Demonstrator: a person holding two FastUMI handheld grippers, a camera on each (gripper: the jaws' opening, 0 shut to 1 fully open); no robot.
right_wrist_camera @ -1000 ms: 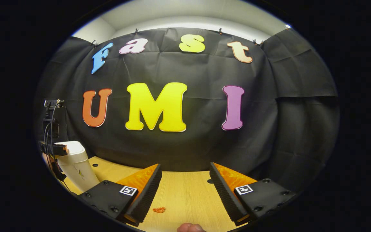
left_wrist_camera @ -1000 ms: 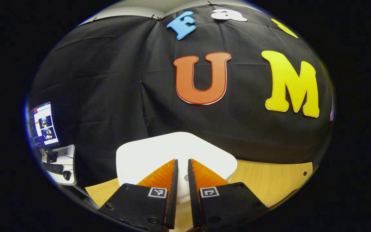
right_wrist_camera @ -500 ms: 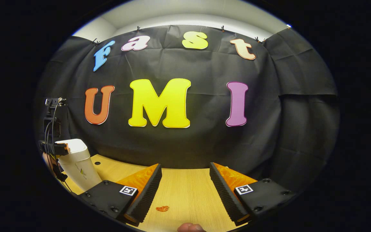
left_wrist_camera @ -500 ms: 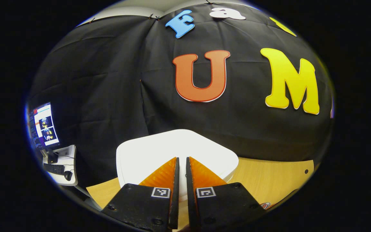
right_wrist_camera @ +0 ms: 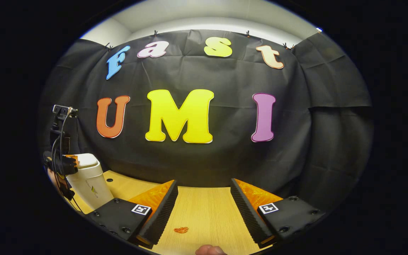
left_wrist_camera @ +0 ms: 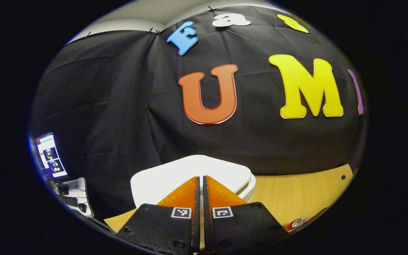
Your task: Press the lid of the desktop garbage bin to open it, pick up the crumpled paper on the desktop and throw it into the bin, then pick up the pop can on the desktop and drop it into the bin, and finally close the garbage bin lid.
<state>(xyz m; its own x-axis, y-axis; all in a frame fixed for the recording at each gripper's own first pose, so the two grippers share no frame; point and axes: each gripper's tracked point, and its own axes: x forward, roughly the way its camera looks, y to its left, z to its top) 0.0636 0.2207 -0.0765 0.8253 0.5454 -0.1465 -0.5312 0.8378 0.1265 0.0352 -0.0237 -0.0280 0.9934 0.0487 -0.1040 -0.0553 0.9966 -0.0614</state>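
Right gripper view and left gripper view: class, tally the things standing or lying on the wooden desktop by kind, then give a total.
White plastic garbage bin: 1
Red-topped pop can, partly in view: 1
Small orange scrap: 1
Total: 3

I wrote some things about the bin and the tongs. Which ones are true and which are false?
1. The left tongs are nearly shut, their tips over the bin lid. True.
2. The right tongs hold the can. False: they are open and hold nothing.
3. The bin is white. True.
4. The table is blue. False: it is light wood.
5. A small orange scrap lies on the table between the right tongs. True.
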